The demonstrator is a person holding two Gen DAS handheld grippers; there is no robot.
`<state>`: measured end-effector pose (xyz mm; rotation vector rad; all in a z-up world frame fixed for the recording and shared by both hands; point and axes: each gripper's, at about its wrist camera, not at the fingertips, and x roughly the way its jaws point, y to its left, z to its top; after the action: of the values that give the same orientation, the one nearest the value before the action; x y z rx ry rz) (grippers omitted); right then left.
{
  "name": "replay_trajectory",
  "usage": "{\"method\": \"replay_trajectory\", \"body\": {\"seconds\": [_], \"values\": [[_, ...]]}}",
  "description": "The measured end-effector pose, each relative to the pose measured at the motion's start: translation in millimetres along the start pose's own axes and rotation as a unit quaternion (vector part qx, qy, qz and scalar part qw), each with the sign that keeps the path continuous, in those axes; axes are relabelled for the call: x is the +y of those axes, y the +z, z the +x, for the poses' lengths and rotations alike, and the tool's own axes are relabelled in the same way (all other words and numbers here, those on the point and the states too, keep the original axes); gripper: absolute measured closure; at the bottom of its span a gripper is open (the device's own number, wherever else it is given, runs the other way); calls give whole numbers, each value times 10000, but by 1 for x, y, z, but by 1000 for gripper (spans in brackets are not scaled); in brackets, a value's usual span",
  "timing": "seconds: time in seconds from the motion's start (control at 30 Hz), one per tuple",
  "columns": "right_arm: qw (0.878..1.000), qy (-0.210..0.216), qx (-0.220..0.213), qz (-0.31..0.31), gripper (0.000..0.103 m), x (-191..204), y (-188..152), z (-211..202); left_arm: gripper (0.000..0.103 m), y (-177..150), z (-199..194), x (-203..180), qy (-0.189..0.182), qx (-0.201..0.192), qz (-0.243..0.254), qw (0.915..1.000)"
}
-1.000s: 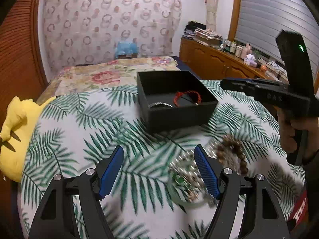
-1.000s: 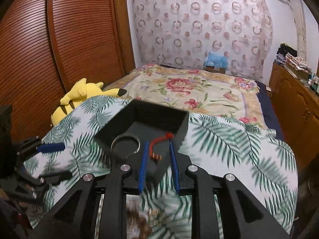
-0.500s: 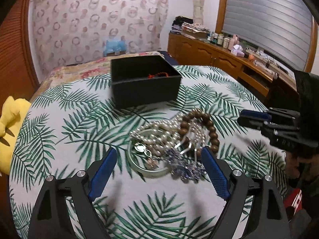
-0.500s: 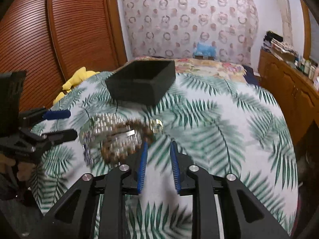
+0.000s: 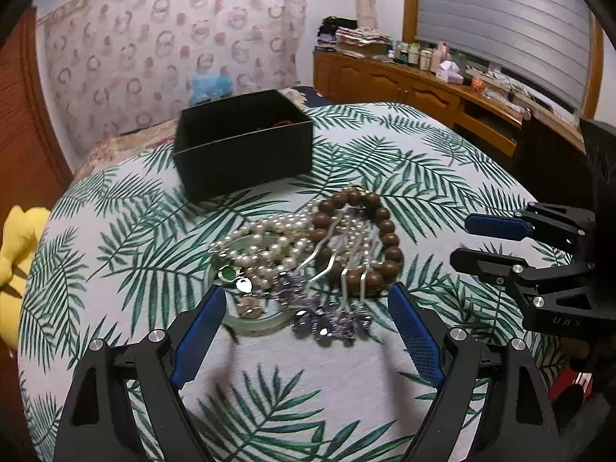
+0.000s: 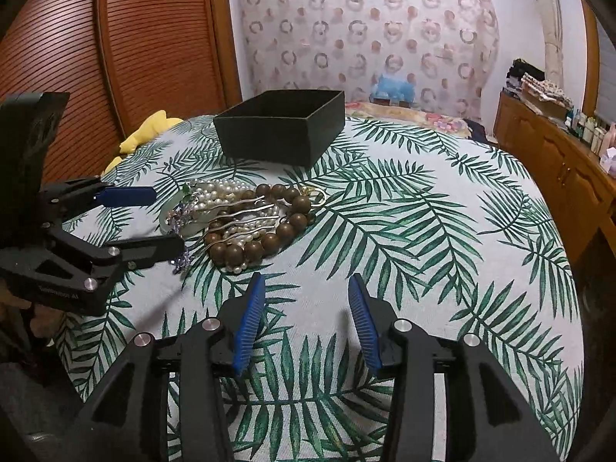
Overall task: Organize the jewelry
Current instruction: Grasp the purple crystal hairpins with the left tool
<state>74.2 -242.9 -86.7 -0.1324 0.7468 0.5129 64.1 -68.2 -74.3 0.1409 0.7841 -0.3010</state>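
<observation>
1. Faint embossed lettering sits on the side of each black plastic gripper body, too small and blurred to read.
2. The left gripper (image 5: 304, 300) has its blue ribbed pads spread wide, wider than 1 second ago, with nothing pinched; the near edge of the jewelry pile lies between its fingertips, untouched.
3. The right gripper (image 6: 306, 288) has jaws opening, empty, over bare cloth; 1 second ago they were nearly together above the box.
4. The open black square cardboard box (image 5: 246, 154) stands at 12 o'clock from the pile, apart from it; a red cord shows inside.
5. The pile holds a brown wooden bead bracelet (image 5: 385, 231), strands of white pearls (image 5: 277, 238), wavy silver metal hairpins (image 5: 335, 246), purple crystal beads (image 5: 327, 319) and a pale green jade bangle (image 5: 250, 323), all tangled and touching.
6. In the right wrist view the pile lies at 11 o'clock from the right gripper's fingertips.
7. The white tablecloth printed with green palm leaves (image 6: 423, 231) covers a round table.
8. A yellow plush toy (image 5: 15, 254) sits at 9 o'clock of the table.
</observation>
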Motion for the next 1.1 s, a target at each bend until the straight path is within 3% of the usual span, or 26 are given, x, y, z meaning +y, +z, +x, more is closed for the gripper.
{"method": "replay_trajectory", "body": {"seconds": [0.07, 0.13, 0.57, 0.67, 0.7, 0.73, 1.1], "values": [[10000, 17, -2, -2, 56, -1, 0, 0, 21, 0, 2, -4, 34, 15, 86, 10000], [10000, 25, -11, -12, 56, 0, 0, 0, 30, 0, 5, -7, 37, 79, 134, 9999], [10000, 44, 3, -37, 56, 1, -1, 0, 31, 3, 20, -16, 382, 236, 460, 9979], [10000, 62, 19, -52, 56, 2, -1, 1, 36, 2, 19, -18, 430, 236, 571, 9972], [10000, 69, 18, -46, 56, 2, 0, 2, 45, 1, 18, -19, 394, 232, 604, 9971], [10000, 81, 17, -34, 56, 2, 0, 2, 47, 1, 19, -19, 319, 288, 579, 9974], [9999, 115, 76, -39, 56, 1, 0, 5, 47, -6, -10, -8, 111, 31, 389, 9992]]}}
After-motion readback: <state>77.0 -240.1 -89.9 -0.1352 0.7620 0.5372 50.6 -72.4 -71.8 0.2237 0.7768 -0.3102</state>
